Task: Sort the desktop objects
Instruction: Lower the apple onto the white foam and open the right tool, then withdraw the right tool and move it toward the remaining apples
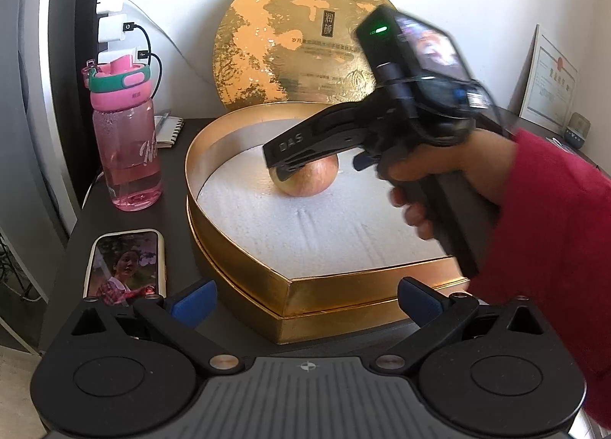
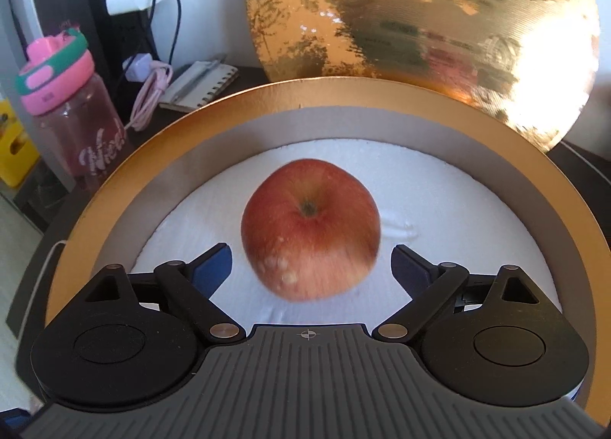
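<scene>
one apple [image 2: 311, 229] is set on the white foam of the gold box [image 2: 114, 179], toward its back rim; the right gripper [image 2: 311, 267], jaws parted and clear of it, should be lifted straight away. the left gripper [image 1: 305, 301] is held open, empty.

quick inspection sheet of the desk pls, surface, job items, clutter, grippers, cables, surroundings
surface: dark desk, partly taken up by a gold box.
job's things: apple sits on white foam inside the gold heart-shaped box; round gold lid stands upright behind it.
clutter: pink water bottle, phone with lit screen, spiral notebook.
grippers: right gripper open, fingers either side of the apple, not pressing it; left gripper open, nothing between its fingers.
cables: black leads from white plugs; coiled pink cable.
surroundings: white wall, framed certificate.
</scene>
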